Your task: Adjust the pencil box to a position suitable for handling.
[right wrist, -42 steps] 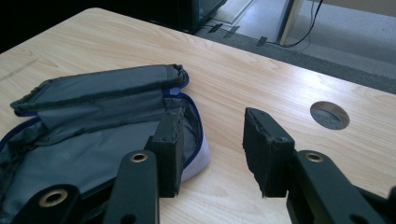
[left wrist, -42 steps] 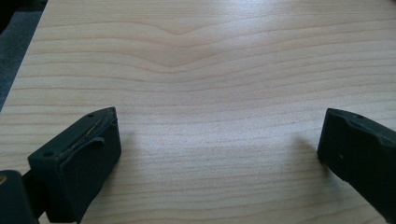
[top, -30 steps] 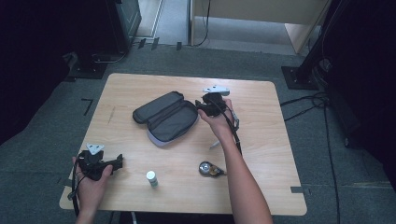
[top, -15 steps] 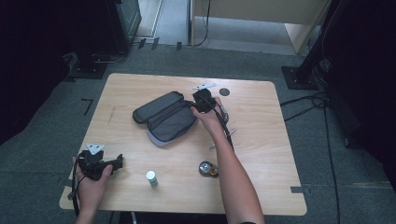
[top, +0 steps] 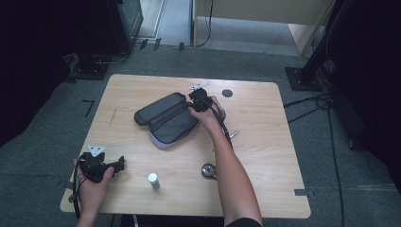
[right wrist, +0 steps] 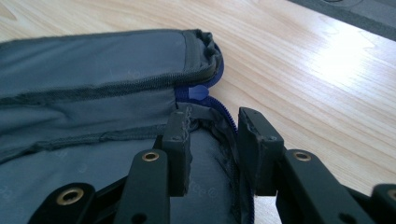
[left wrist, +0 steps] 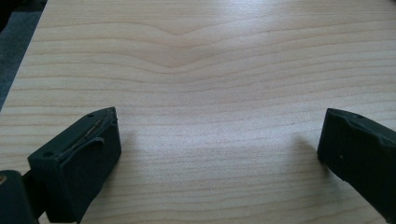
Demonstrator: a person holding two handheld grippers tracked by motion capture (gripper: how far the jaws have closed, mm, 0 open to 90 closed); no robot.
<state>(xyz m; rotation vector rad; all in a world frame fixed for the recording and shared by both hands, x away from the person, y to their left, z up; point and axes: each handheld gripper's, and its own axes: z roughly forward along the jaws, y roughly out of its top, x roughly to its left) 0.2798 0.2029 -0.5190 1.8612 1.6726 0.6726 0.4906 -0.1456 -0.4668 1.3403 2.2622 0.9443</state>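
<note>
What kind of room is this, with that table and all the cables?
Probably a lab or studio set up for recording, not a home. A lone wooden table stands on grey carpet, black equipment stands ring it, and cables trail across the floor.

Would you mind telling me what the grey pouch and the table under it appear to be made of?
The pouch looks like a soft woven fabric, matte dark grey: it creases, has stitched seams, and a blue zipper runs along its edge. The table seems to be light wood or wood-look laminate, smooth with a slight sheen; wavy grain lines and a soft glare show.
</note>
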